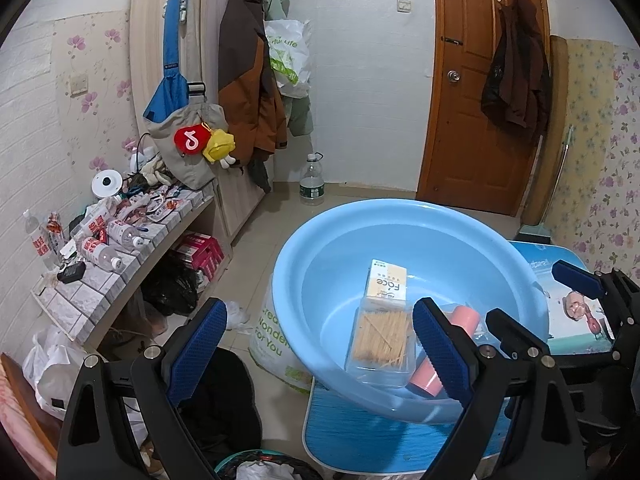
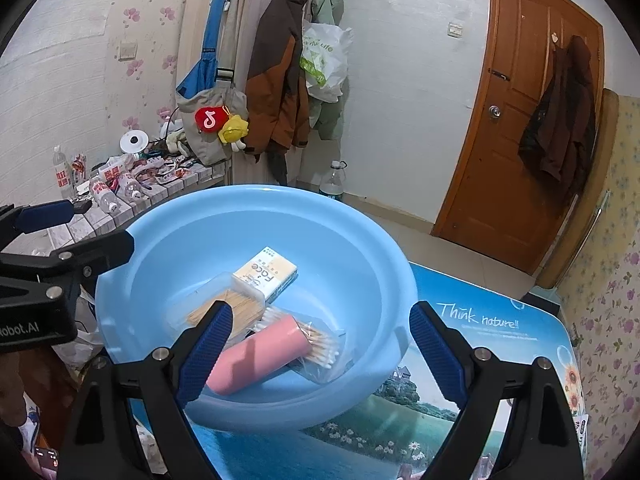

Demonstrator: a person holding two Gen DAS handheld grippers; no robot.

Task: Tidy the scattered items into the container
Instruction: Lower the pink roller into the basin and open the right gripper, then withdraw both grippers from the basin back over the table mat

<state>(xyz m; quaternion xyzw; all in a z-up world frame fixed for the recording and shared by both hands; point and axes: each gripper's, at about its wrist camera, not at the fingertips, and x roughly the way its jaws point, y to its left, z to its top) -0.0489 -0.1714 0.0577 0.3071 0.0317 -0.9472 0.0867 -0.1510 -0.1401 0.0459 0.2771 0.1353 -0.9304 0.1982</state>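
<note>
Over blue basin (image 2: 160,240), L claw (image 1: 320,344) & R claw (image 2: 320,344) hover level (both spread apart, empty).

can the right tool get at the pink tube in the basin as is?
Probably yes: the right tool is open just above the pink tube, which lies on top in the basin, nothing covering it.

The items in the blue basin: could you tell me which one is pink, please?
The pink cylindrical tube, lying on its side in the blue basin. The clear toothpick box and yellow-and-white Face carton are not pink.
</note>
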